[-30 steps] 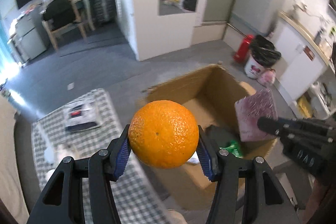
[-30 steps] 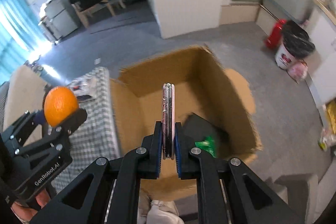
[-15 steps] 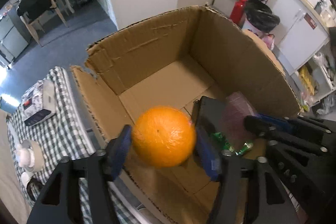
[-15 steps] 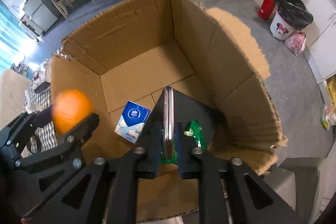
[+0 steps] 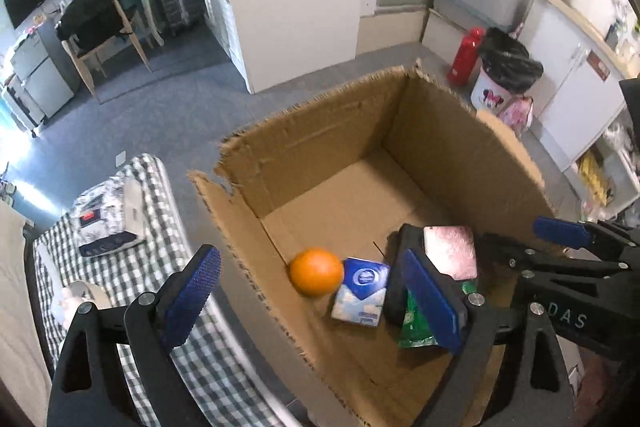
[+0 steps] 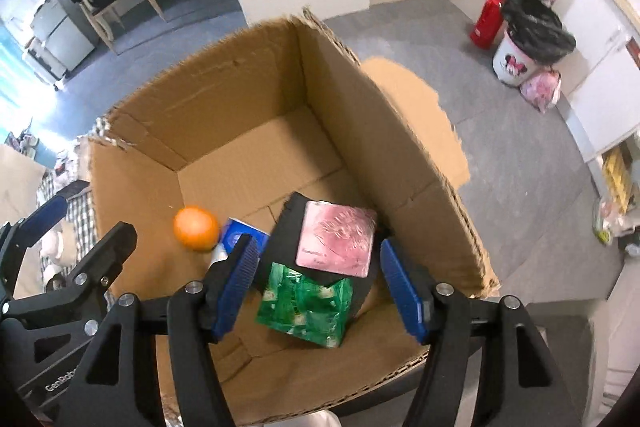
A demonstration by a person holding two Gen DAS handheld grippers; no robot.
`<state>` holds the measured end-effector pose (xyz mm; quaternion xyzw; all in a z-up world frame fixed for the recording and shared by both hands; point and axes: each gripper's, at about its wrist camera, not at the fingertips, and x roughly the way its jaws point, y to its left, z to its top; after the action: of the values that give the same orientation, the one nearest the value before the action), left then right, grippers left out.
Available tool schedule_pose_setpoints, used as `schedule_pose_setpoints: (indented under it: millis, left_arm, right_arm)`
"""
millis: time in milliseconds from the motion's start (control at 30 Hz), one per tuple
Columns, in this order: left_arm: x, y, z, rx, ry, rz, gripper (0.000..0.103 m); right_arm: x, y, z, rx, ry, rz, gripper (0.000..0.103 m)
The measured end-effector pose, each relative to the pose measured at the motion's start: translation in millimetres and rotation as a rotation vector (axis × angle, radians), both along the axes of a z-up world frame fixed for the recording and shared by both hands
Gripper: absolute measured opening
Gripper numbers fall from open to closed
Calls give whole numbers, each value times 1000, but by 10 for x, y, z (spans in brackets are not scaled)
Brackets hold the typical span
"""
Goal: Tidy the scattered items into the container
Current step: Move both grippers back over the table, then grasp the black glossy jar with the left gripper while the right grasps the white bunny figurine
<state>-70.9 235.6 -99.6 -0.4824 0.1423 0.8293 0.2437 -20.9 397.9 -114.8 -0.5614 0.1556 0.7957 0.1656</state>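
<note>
Grey carpet covers the floor (image 5: 168,107) of a small room, with a white bin (image 5: 490,95) lined in black and a red bottle (image 5: 466,55) by the far right wall, and a wooden chair (image 5: 100,39) draped in dark cloth far off to the left. On this floor stands an open cardboard box (image 5: 332,131) with torn upper edges. Just left of it is a surface under a black-and-white checked cloth (image 5: 160,267), which carries a patterned pouch (image 5: 108,219).

Inside the box, an orange (image 5: 317,271) lies on the bottom near the left wall, touching a small blue-and-white carton (image 5: 362,291) on its right. Right of the carton, a pink card (image 6: 338,239) rests flat on a black item (image 6: 290,217), and a green crinkled packet (image 6: 306,305) lies just in front of the card.

Both pairs of tongs hang over the near side of the box, pointing steeply down. The left tongs (image 5: 316,299) are released, their jaws having just been opening, and now stand wide with nothing pressed between the blue pads; the orange lies free below. The right tongs (image 6: 320,279) are released too, their jaws having just been opening; the pink card and green packet show in the gap but lie loose on the box floor, touched by neither pad.
</note>
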Motion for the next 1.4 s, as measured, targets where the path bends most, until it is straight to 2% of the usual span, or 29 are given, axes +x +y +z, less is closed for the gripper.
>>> schedule_pose_setpoints:
  millis: [133, 267, 433, 567, 667, 767, 1000, 1400]
  left_arm:
    - [8, -423, 247, 47, 28, 59, 94]
    - [12, -1149, 319, 35, 48, 187, 96]
    - [-23, -2125, -14, -65, 9, 392, 98]
    - [-9, -2765, -309, -101, -37, 539, 98]
    - [-11, -3071, -518, -106, -60, 593, 98]
    - [-32, -3212, -731, -107, -72, 610, 98]
    - [-135, -3292, -1133, -64, -94, 593, 98]
    - [-150, -3442, -1495, -20, -130, 639, 98]
  right_arm:
    - [-44, -229, 292, -5, 48, 56, 64]
    - [-181, -638, 507, -23, 92, 168, 64]
    - [-475, -1384, 542, -49, 138, 331, 64]
    - [-721, -1999, 329, -99, 128, 445, 64]
    - [-880, -2427, 144, -128, 110, 512, 64]
    - [-1045, -2817, -20, -159, 99, 575, 64]
    - [-1382, -3533, -337, -158, 89, 720, 64]
    - [-1640, -3975, -885, -157, 12, 788, 64]
